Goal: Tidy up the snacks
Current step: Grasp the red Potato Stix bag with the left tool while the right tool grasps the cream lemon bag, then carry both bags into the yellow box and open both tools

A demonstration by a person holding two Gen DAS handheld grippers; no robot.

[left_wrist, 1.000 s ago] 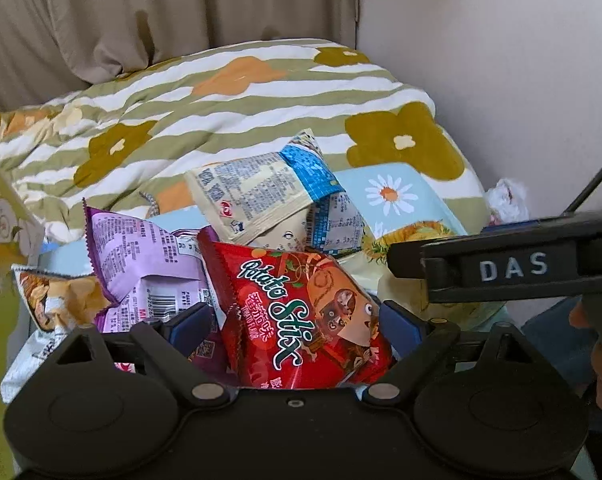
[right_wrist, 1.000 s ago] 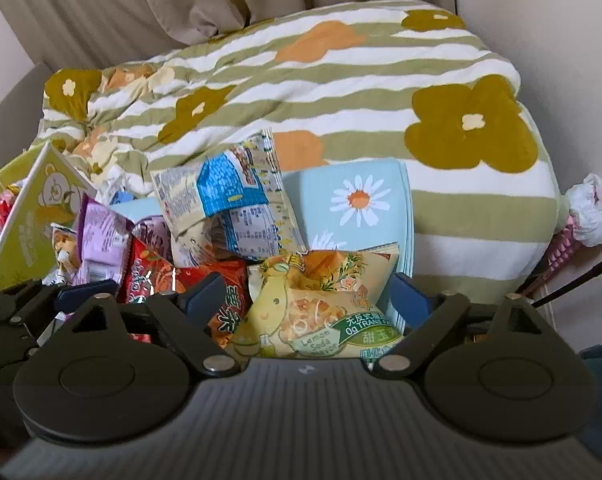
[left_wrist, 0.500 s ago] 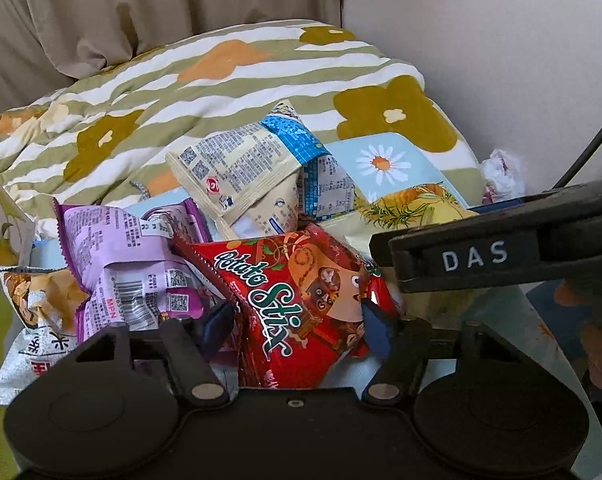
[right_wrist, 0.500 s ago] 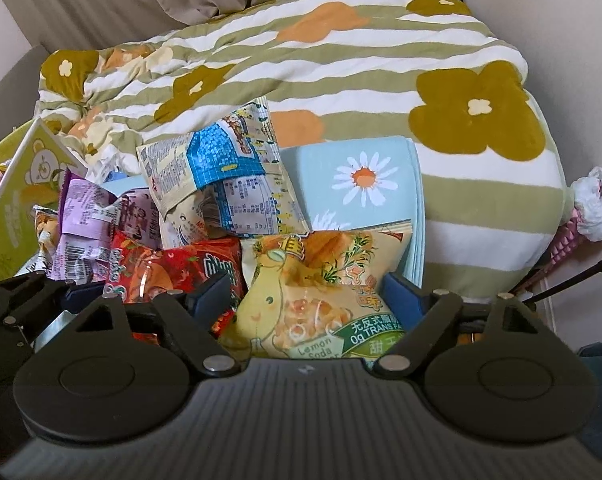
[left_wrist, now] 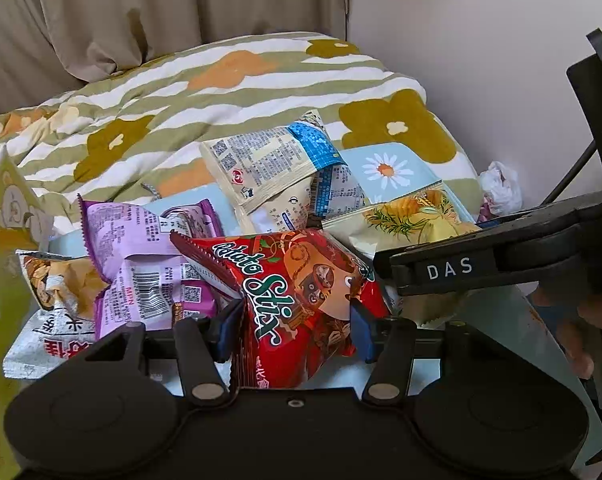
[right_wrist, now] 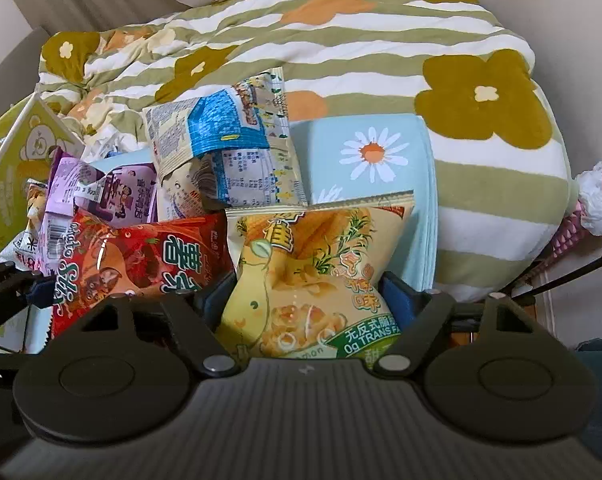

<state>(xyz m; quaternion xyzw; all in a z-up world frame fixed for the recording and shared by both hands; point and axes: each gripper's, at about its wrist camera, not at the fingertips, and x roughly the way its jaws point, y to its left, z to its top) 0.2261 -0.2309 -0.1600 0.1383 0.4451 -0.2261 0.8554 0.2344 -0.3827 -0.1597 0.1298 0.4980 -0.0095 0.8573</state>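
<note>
Left wrist: fingers (left_wrist: 231, 318) pinch red bag (left_wrist: 297, 300).

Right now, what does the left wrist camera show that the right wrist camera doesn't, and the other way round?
Only the left wrist view shows the DAS label on the other gripper and the person's hand holding it. Only the right wrist view shows the yellow lemon soda bag's full front between the right gripper. Both show the red Potato Stix bag, squeezed by the left gripper, plus the purple packet and striped flower quilt.
</note>
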